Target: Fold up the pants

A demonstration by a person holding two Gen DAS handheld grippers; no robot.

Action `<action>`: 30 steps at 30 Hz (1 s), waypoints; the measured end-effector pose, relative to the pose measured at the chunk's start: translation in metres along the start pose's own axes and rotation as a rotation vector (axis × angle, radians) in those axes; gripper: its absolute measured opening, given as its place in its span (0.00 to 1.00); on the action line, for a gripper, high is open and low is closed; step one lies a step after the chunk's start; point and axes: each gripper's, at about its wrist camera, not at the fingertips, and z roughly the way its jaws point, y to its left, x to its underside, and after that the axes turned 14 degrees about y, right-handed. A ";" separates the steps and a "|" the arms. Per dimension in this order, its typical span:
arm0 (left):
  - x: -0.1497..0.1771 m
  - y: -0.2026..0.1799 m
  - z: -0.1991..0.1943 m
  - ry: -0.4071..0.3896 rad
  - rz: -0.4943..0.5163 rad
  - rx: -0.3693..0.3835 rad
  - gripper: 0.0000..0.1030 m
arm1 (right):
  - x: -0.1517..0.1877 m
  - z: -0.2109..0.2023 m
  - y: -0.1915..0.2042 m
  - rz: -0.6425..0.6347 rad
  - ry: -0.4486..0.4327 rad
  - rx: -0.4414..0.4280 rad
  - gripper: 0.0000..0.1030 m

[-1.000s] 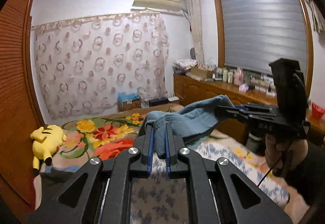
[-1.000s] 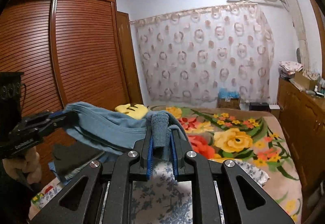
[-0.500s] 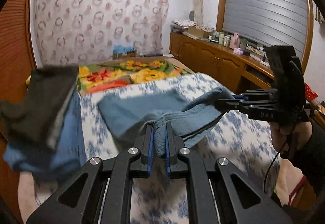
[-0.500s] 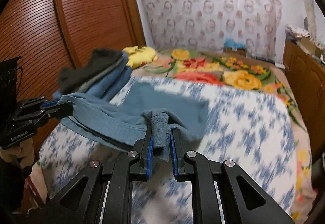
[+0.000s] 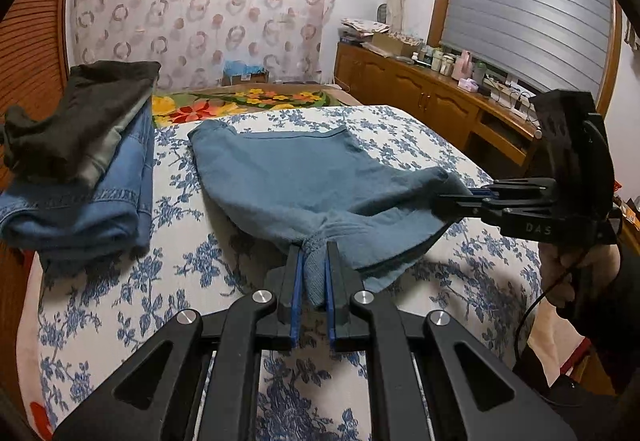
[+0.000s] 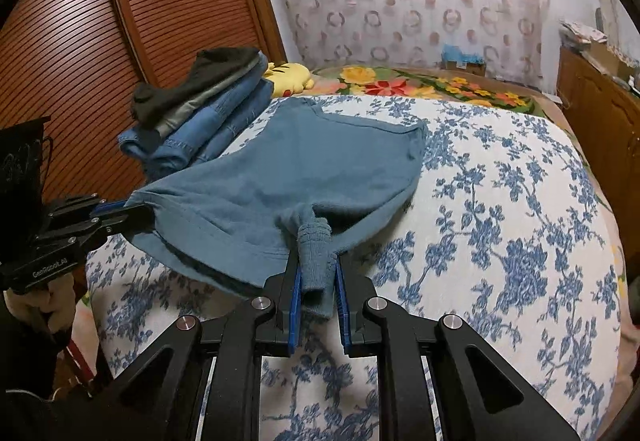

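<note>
The blue-grey pants (image 5: 304,177) lie spread on the bed, far edge flat, near edge lifted. My left gripper (image 5: 312,261) is shut on a bunched near corner of the pants. My right gripper (image 6: 316,261) is shut on the other near corner of the pants (image 6: 296,165). In the left wrist view the right gripper (image 5: 460,197) pinches the cloth at the right. In the right wrist view the left gripper (image 6: 128,215) pinches it at the left. The near hem sags between them just above the bedspread.
A stack of folded clothes (image 5: 80,169), dark items on blue jeans, sits at the bed's left edge, also in the right wrist view (image 6: 200,109). A yellow plush toy (image 6: 290,75) lies behind it. The blue-flowered bedspread (image 6: 500,201) covers the bed. A wooden cabinet (image 5: 432,101) runs along the right wall.
Both grippers have swung down from held high to low over the bed. The pants have gone from hanging bunched between them to laid out on the bedspread.
</note>
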 end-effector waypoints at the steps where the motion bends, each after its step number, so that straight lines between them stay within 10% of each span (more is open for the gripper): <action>1: 0.001 -0.001 -0.002 0.001 0.002 -0.001 0.10 | 0.006 -0.001 0.000 0.000 -0.002 -0.004 0.15; 30: 0.038 -0.023 -0.065 -0.089 0.031 0.029 0.10 | 0.081 -0.065 0.039 -0.086 -0.107 0.002 0.15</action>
